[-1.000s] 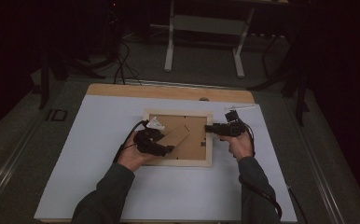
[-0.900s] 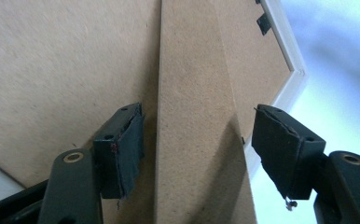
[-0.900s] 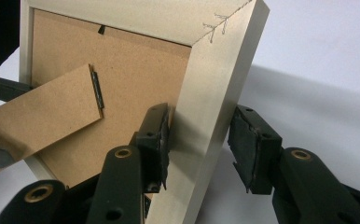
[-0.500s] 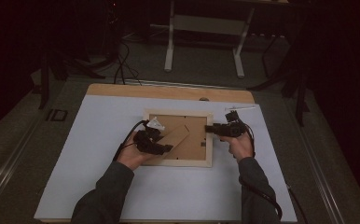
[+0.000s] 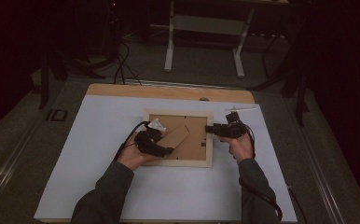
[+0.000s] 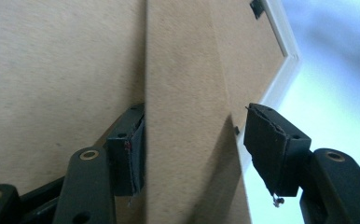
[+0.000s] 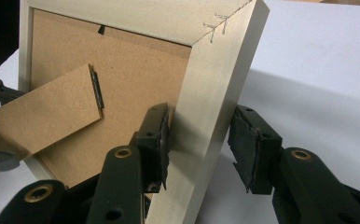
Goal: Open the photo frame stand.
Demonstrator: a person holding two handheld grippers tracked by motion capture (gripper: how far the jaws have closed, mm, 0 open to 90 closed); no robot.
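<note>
A pale wooden picture frame (image 5: 178,113) lies face down on the white mat, its brown backing board (image 6: 52,70) up. A brown easel stand (image 5: 176,136) is hinged to the board and slants toward the frame's left. My left gripper (image 5: 169,150) straddles the stand (image 6: 183,116). One pad touches its edge and the other stands clear, so the left gripper (image 6: 194,149) is open, and its jaws have just been opening. My right gripper (image 5: 209,129) is shut on the frame's right rail (image 7: 206,93), a pad on each side of it (image 7: 201,140). The stand (image 7: 43,116) also shows there.
The white mat (image 5: 99,163) covers a wooden table whose far edge (image 5: 122,89) shows bare. A thin white stick (image 5: 241,109) lies just beyond the right gripper. Metal stand legs (image 5: 169,46) and cables are on the floor behind the table.
</note>
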